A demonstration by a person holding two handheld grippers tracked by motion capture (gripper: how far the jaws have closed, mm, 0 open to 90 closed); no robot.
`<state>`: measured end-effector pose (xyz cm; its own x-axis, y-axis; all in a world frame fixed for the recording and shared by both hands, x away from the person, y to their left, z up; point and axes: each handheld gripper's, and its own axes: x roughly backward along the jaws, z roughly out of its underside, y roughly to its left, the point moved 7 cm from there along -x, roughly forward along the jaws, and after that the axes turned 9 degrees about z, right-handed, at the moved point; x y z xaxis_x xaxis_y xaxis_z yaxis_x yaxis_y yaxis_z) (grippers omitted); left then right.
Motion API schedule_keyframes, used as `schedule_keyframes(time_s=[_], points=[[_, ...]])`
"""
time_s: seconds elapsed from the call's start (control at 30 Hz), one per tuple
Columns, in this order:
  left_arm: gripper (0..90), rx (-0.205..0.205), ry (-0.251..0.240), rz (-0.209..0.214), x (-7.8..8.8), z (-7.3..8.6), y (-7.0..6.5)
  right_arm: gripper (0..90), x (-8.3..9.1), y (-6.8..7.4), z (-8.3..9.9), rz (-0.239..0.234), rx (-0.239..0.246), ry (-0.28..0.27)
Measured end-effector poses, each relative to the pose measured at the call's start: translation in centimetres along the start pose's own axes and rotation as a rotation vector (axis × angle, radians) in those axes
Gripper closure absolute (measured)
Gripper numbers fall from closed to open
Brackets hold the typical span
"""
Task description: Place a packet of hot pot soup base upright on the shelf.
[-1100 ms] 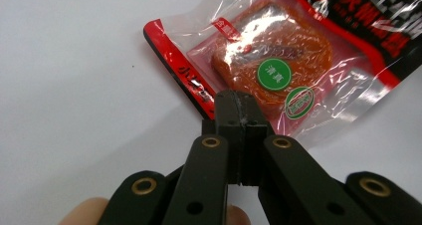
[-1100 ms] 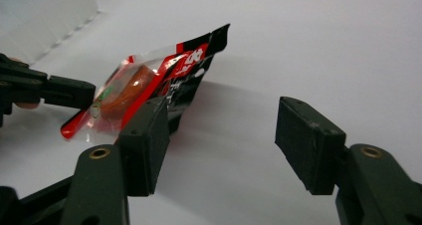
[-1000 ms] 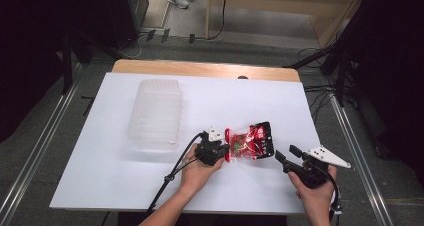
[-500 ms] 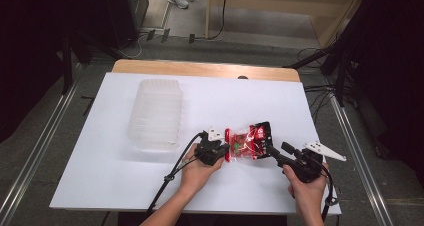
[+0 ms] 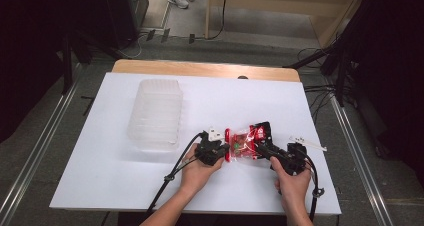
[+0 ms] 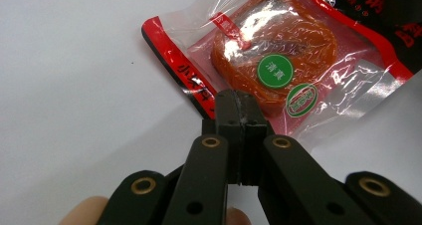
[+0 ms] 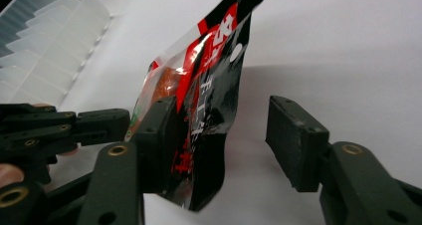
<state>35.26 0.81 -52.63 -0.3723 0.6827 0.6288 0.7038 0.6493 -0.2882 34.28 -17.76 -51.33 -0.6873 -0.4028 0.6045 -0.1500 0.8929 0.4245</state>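
Observation:
A red and black snack packet (image 5: 247, 141) with a clear window lies near the front of the white table (image 5: 100, 176). My left gripper (image 5: 223, 150) is shut on the packet's red left edge (image 6: 199, 93); the orange contents (image 6: 278, 51) lie just past its jaws. My right gripper (image 5: 264, 151) is at the packet's other end. Its jaws have just been closing, and the black end of the packet (image 7: 214, 85) stands between them. That end leans on one finger (image 7: 159, 130), while the other finger (image 7: 293, 135) is still apart from it. The left gripper (image 7: 117, 124) also appears at the far left of the right gripper view.
A clear ribbed plastic container (image 5: 155, 113) lies on the table to the left of and behind the packet, also seen as a container (image 7: 45, 51) in the right gripper view. A wooden edge (image 5: 200, 68) runs along the back. Cables trail off the table's front.
My right gripper has moved left to the packet, and its jaws now straddle the packet's right end, narrower than before. The left gripper and packet have stayed put.

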Motion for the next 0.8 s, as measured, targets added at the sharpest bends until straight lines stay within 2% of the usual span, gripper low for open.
schedule_keyframes(time_s=[0.07, 0.1, 0.13, 0.17, 0.2, 0.23, 0.27, 0.37, 0.43, 0.47, 0.57, 0.63, 0.67, 0.7, 0.73, 0.8], points=[[90.0, 0.001, 0.001, 0.003, 0.0, 0.0, 0.0, 60.5, -0.7, 0.7, 0.0, -0.042, -0.028, 0.013], [90.0, 0.003, 0.0, 0.005, 0.0, 0.0, 0.0, 60.5, -0.7, 0.7, 0.0, -0.042, -0.028, 0.013], [90.0, 0.007, -0.004, 0.009, 0.0, 0.0, 0.0, 72.0, -1.0, 1.1, 0.0, -0.065, -0.024, 0.015], [90.0, 0.008, -0.006, 0.01, 0.0, 0.0, 0.0, 72.0, -1.0, 1.1, 0.0, -0.065, -0.024, 0.015], [90.0, 0.01, -0.006, 0.011, 0.0, 0.0, 0.0, 85.0, -1.1, 1.4, 0.1, -0.074, -0.005, 0.008], [90.0, 0.013, -0.005, 0.015, 0.0, 0.0, 0.0, 85.0, -1.1, 1.4, 0.1, -0.074, -0.005, 0.008], [90.0, 0.013, -0.005, 0.013, 0.0, 0.0, 0.1, 90.0, -1.1, 1.6, 0.0, -0.055, 0.032, -0.006], [90.0, 0.015, -0.018, 0.01, 0.2, -0.2, 0.1, 90.0, -0.9, 1.8, -0.1, -0.056, 0.054, -0.013], [90.0, 0.001, -0.064, 0.027, 0.7, -0.5, 0.0, 90.0, -0.7, 2.0, -0.3, -0.062, 0.093, -0.023], [87.9, 0.001, -0.064, 0.027, 0.7, -0.5, 0.0, 90.0, -0.7, 2.0, -0.3, -0.062, 0.093, -0.023], [84.6, -0.037, -0.083, 0.023, 1.4, -0.8, -0.3, 90.0, -0.2, 2.2, -0.8, -0.075, 0.129, -0.041], [79.2, -0.042, -0.112, 0.033, 2.3, -1.2, -0.4, 90.0, 0.2, 2.4, -1.2, -0.073, 0.169, -0.057], [73.4, -0.042, -0.153, 0.041, 3.5, -1.8, -0.5, 90.0, 0.7, 2.7, -1.7, -0.067, 0.207, -0.069], [68.8, -0.044, -0.167, 0.043, 4.1, -2.0, -0.5, 90.0, 0.9, 2.9, -1.8, -0.066, 0.226, -0.073], [67.3, -0.044, -0.167, 0.043, 4.1, -2.0, -0.5, 90.0, 0.9, 2.9, -1.8, -0.066, 0.226, -0.073], [64.6, -0.046, -0.198, 0.055, 5.4, -2.4, -0.5, 90.0, 1.4, 3.3, -2.3, -0.059, 0.282, -0.094]])
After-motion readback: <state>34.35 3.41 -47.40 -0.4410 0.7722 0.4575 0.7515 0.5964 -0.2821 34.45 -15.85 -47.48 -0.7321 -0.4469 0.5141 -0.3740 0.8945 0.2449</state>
